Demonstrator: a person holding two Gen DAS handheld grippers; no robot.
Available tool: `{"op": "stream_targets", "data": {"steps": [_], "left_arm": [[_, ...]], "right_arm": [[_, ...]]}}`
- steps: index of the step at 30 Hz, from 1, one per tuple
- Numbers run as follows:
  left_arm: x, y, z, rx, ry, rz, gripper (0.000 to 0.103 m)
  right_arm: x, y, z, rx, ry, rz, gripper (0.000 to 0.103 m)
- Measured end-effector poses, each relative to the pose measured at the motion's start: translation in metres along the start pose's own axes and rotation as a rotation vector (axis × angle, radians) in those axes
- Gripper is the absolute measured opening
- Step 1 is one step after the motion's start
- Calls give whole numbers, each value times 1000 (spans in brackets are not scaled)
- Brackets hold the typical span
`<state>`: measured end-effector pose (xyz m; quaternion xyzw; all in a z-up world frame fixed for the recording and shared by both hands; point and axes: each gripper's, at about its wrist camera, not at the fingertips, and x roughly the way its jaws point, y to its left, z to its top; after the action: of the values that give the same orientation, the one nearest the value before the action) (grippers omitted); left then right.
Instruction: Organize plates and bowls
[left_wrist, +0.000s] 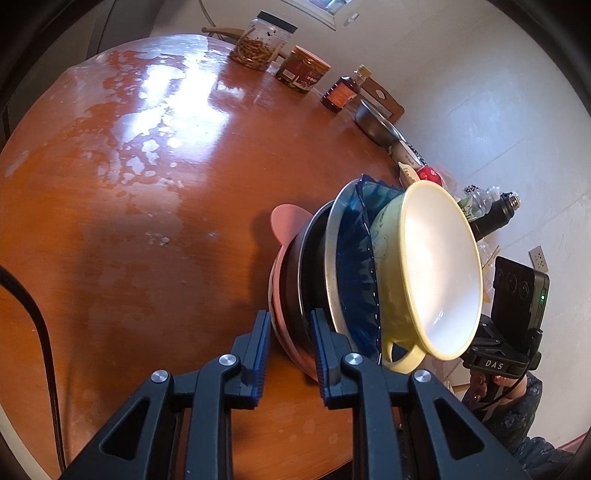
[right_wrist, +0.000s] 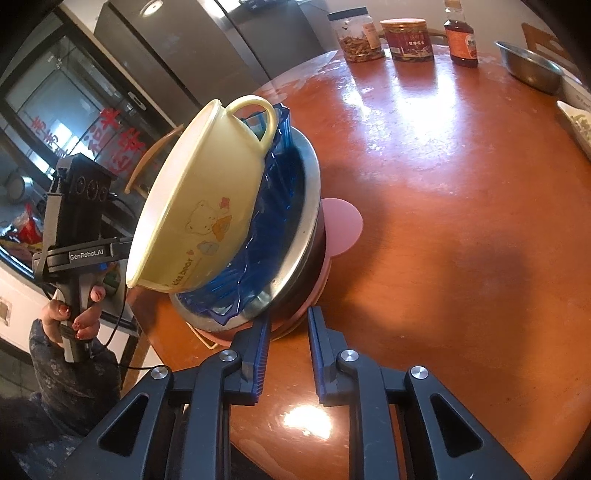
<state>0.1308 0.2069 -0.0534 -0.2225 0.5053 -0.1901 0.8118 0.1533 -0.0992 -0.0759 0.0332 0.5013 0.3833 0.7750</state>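
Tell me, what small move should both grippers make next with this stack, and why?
Probably raise both together, slowly and level. The left gripper and right gripper each clamp the round pink eared plate at the bottom; the yellow handled bowl merely rests on top.

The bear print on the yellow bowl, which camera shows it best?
Right wrist: the bear print on the yellow bowl faces it. Left wrist shows mostly the bowl's white inside, with faint traces of print on its outer wall.
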Motion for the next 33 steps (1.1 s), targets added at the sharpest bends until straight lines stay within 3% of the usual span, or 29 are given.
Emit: {"op": "stream_targets", "data": {"steps": [33], "left_arm": [[63, -85, 5, 126, 83, 8, 24]], "right_arm": [[-56, -72, -23, 82, -46, -61, 20]]}}
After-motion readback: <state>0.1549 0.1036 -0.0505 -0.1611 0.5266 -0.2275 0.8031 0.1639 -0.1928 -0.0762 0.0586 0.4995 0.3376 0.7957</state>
